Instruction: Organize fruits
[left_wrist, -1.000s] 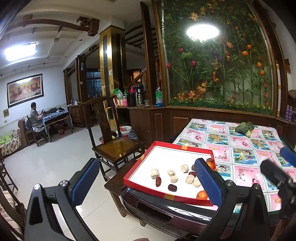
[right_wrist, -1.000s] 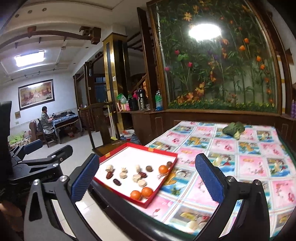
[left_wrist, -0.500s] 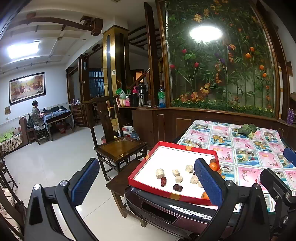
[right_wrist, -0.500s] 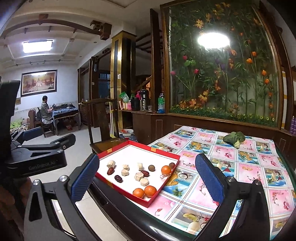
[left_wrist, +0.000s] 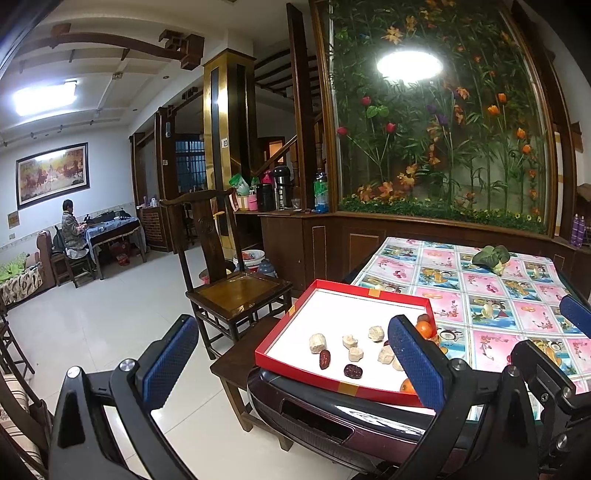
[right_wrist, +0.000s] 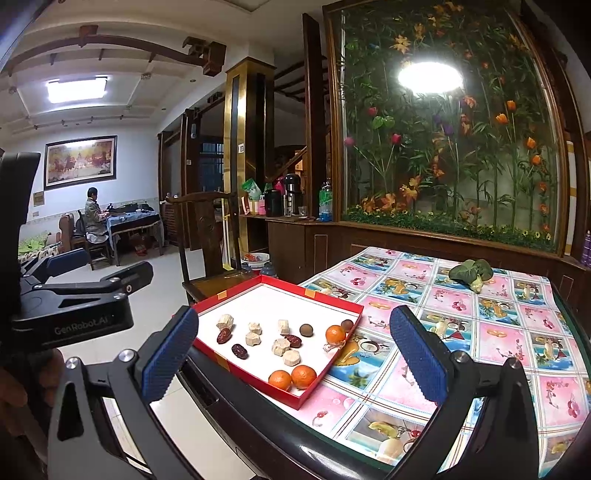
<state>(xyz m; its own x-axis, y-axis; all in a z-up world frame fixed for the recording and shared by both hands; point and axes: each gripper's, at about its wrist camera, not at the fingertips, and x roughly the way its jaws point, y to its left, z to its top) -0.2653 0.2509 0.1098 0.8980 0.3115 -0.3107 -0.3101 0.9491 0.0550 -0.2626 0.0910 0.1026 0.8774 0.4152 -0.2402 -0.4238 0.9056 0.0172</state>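
Here, both claws held level above the near edge of the bench (right_wrist: 517, 332), spread wide, gripping nothing: left claw (left_wrist: 291, 363), right claw (right_wrist: 293, 356). Between them, at the bench corner, a red tray (right_wrist: 334, 297) with oranges (right_wrist: 303, 376), red dates (right_wrist: 239, 350) and pale chunks (right_wrist: 280, 346) scattered inside.

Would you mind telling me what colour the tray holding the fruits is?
The tray has red walls and a white floor, clearest in the right wrist view.
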